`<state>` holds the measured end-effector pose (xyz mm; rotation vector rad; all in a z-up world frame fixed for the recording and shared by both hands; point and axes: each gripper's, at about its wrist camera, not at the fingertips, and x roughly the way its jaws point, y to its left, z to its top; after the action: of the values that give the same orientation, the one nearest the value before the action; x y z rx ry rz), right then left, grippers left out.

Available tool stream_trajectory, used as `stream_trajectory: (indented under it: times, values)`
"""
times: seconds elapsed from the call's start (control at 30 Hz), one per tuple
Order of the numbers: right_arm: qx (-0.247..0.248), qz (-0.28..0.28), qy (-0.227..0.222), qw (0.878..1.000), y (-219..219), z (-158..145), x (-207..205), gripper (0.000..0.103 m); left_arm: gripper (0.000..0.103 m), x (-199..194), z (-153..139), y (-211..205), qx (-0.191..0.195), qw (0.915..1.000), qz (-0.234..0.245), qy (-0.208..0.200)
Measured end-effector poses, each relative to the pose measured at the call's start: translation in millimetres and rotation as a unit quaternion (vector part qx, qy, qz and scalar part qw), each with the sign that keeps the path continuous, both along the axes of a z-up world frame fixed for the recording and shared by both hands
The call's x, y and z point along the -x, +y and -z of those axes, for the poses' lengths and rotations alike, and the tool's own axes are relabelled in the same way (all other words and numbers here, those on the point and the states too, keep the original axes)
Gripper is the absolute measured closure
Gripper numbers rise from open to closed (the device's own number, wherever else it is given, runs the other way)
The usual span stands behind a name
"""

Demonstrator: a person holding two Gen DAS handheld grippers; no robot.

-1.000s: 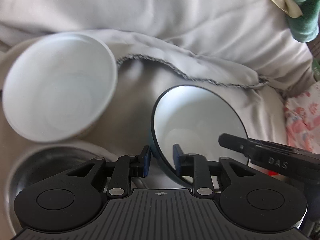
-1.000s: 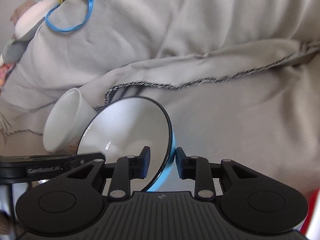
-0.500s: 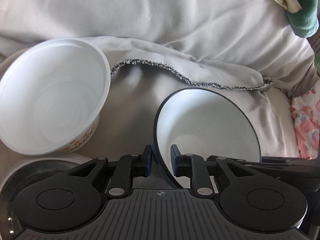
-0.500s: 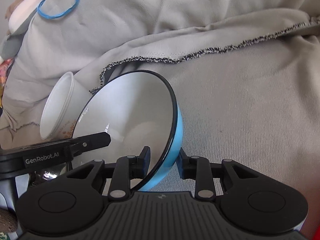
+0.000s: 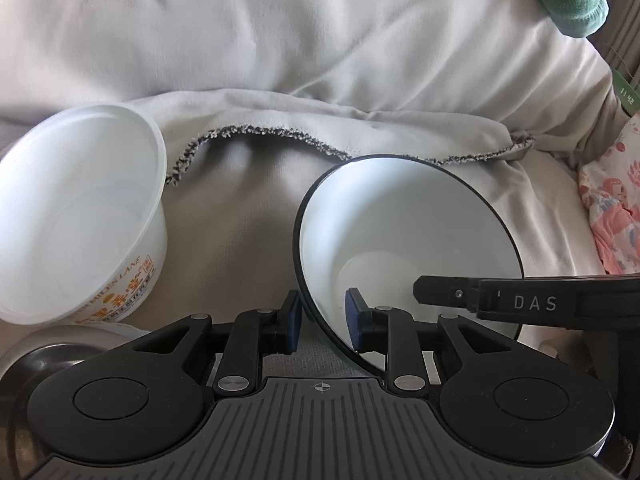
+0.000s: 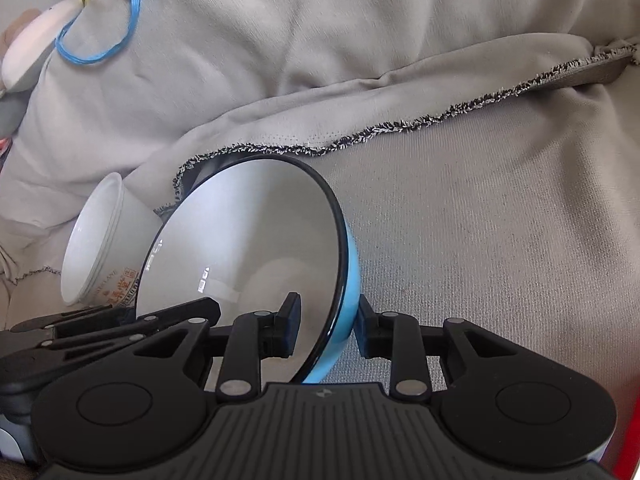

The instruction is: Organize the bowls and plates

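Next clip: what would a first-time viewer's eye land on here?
The tilted blue bowl with its white inside and black rim, low in the middle of both views. The right gripper is clamped on its rim, while the left gripper straddles the opposite rim, jaws opening. To its left a white plastic tub with orange print lies on rumpled grey fabric.

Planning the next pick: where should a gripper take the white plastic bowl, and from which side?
Pinch the white plastic bowl at its upper rim, coming from above: it lies tilted on the grey cloth, mouth empty, so one finger slips inside the thin wall.
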<state>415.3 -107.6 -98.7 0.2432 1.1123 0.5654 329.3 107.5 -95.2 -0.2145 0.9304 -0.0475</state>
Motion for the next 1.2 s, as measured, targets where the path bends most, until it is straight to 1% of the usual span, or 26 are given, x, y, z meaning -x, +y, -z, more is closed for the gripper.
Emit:
stream_trajectory:
  times: [0.37, 0.57, 0.83, 1.0, 1.2]
  values:
    - [0.002, -0.010, 0.004, 1.000, 4, 3, -1, 0.074, 0.075, -3, 5, 4, 0.019, 0.9998, -0.001, 0.008]
    - [0.003, -0.009, 0.004, 1.000, 4, 3, -1, 0.074, 0.075, -5, 8, 3, 0.017, 0.9998, 0.001, 0.010]
    - [0.003, -0.008, 0.005, 1.000, 5, 3, 0, 0.074, 0.076, -10, 11, 4, 0.026, 0.9995, 0.002, 0.018]
    - [0.006, -0.008, 0.011, 1.000, 7, 3, -6, 0.073, 0.078, -27, 19, 16, 0.078, 0.9951, -0.013, 0.059]
    - [-0.001, -0.009, 0.013, 1.000, 6, 3, -9, 0.073, 0.079, -37, 27, 32, 0.138, 0.9875, -0.037, 0.068]
